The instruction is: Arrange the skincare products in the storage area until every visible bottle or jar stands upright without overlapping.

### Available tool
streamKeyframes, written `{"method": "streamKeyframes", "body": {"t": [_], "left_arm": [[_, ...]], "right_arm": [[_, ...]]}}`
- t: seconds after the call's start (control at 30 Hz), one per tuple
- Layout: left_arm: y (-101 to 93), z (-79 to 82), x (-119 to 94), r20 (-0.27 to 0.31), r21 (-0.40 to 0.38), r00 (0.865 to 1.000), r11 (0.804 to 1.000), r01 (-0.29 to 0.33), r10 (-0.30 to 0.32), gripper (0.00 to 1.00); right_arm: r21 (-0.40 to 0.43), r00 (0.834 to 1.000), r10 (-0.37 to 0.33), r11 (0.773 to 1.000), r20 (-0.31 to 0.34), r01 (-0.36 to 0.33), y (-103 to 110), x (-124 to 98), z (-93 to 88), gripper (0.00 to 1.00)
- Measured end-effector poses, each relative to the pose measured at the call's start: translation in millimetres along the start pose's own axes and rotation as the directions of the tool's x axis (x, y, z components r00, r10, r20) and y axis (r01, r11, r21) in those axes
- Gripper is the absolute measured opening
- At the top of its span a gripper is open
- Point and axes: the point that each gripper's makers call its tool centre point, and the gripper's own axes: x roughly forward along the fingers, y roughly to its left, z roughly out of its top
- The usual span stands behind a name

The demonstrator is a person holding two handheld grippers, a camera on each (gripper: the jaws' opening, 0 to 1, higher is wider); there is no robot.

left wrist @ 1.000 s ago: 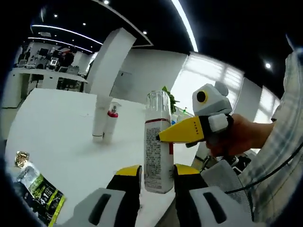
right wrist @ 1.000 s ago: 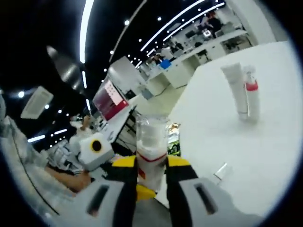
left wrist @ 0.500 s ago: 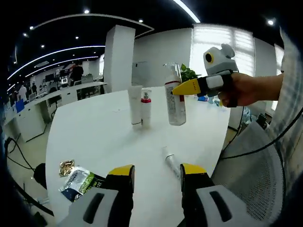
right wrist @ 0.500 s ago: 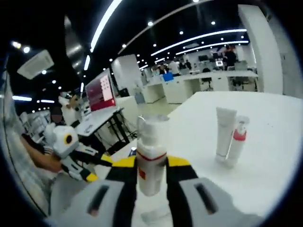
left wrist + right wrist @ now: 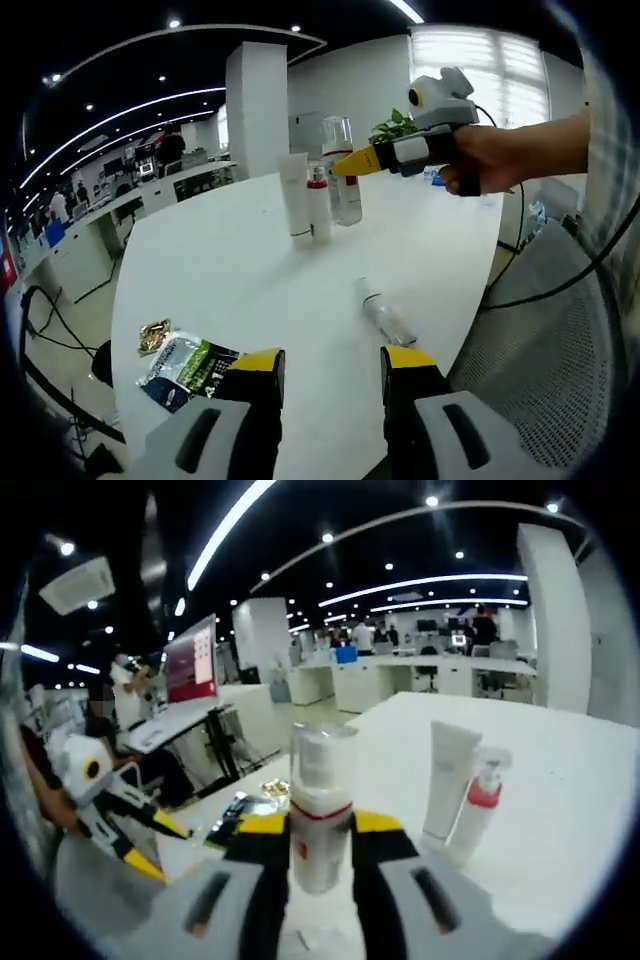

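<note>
My right gripper [image 5: 320, 828] is shut on a white spray bottle [image 5: 320, 780] with a clear cap and a red band. In the left gripper view this bottle [image 5: 342, 185] is upright next to a white tube [image 5: 295, 200] and a red-collared pump bottle [image 5: 318, 205], both standing; I cannot tell if it touches the table. The right gripper [image 5: 372, 160] is held there by a hand. A small clear bottle [image 5: 385, 312] lies on its side nearer to me. My left gripper [image 5: 330, 365] is open and holds nothing. The tube [image 5: 447, 775] and pump bottle [image 5: 475, 815] stand to the right of the held bottle.
A green and black sachet [image 5: 190, 365] and a gold foil scrap [image 5: 153, 335] lie near the edge of the white table [image 5: 230, 270]. A mesh chair [image 5: 530, 330] stands at the right. The left gripper [image 5: 110, 805] shows at the left of the right gripper view.
The left gripper let go of the spray bottle and drew back. The right gripper carried that bottle across the table to beside the tube and pump bottle.
</note>
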Motion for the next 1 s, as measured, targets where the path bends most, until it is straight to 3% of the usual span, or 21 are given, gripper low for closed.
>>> {"method": "streamKeyframes", "body": {"t": [0.13, 0.2, 0.33, 0.47, 0.6, 1.0], "left_arm": [[6.6, 0.9, 2.7, 0.018, -0.026, 1.0, 1.0, -0.011, 0.011, 0.38], [9.5, -7.9, 4.9, -0.019, -0.06, 1.0, 0.998, -0.006, 0.005, 0.38], [8.2, -13.1, 7.4, -0.034, -0.075, 0.999, 0.997, 0.005, -0.007, 0.38], [8.1, -16.1, 8.0, -0.045, -0.09, 0.999, 0.996, 0.013, -0.017, 0.38], [11.0, -19.0, 8.2, -0.059, -0.117, 0.998, 0.993, 0.003, -0.01, 0.38], [11.9, -26.7, 10.5, -0.099, -0.115, 0.995, 0.993, -0.006, -0.005, 0.38]], "right_arm": [[-0.02, 1.0, -0.016, 1.0, -0.012, 0.015, -13.0, 11.6, -10.4, 0.2], [-0.024, 1.0, -0.018, 1.0, -0.019, 0.018, -18.3, 17.2, -14.2, 0.2], [-0.042, 0.999, -0.028, 0.999, -0.04, 0.026, -33.0, 30.1, -25.3, 0.21], [-0.07, 1.0, -0.023, 0.997, -0.004, 0.022, -44.4, 41.9, -28.6, 0.21], [-0.099, 0.999, -0.024, 0.995, -0.026, 0.021, -55.2, 53.8, -39.1, 0.2], [-0.155, 0.998, -0.028, 0.988, -0.049, 0.02, -80.8, 69.9, -63.1, 0.2]]}}
